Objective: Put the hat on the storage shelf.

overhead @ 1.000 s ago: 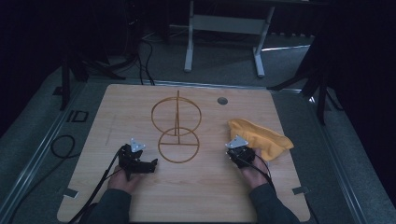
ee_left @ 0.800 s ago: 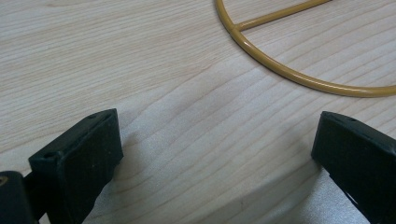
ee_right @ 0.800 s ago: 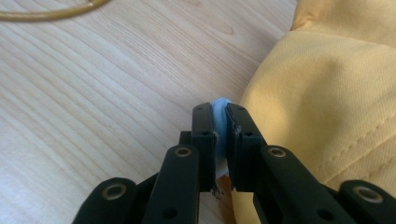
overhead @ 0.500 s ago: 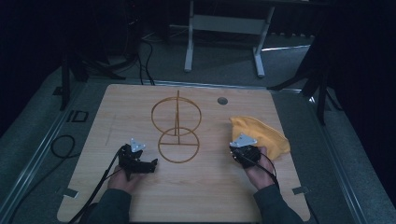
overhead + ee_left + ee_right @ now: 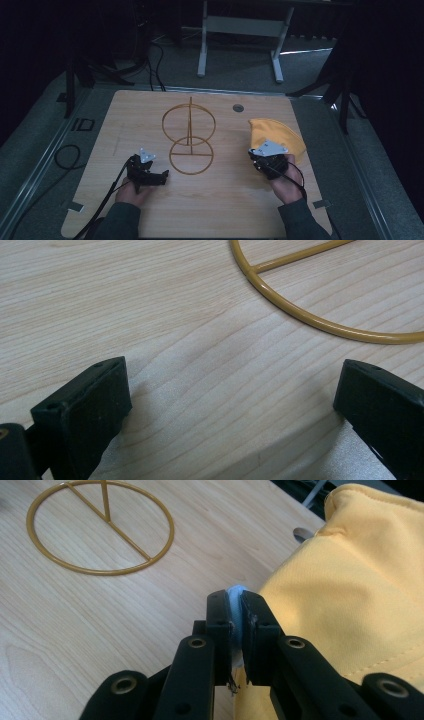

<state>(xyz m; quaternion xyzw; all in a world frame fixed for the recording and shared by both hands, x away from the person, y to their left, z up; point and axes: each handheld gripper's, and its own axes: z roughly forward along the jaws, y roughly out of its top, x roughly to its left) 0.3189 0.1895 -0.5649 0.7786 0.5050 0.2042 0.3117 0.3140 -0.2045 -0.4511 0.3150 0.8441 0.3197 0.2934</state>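
Cloth [image 5: 280, 137] is what you have in hand: a yellow fabric piece lying at the right side of the table [image 5: 225, 210], well apart from the gold wire stand [image 5: 189, 137] at the middle. Judge it soft, light and limp; it will drape and sag from whatever point you lift, and it looks stitched along a seam, so the edge is firmer than the middle. Your right gripper [image 5: 235, 605] is clenched on the near edge of it, the jaws almost together with a pale blue layer, perhaps a lining or a tag, pinched between the pads. That thin bite could slip, so keep the squeeze firm and lift slowly. A hemmed edge or corner is the best hold; the open middle would only bunch. Your left gripper [image 5: 230, 405] sits released, jaws wide over bare wood just beside the stand's lower ring [image 5: 320, 320], free to take a second corner.
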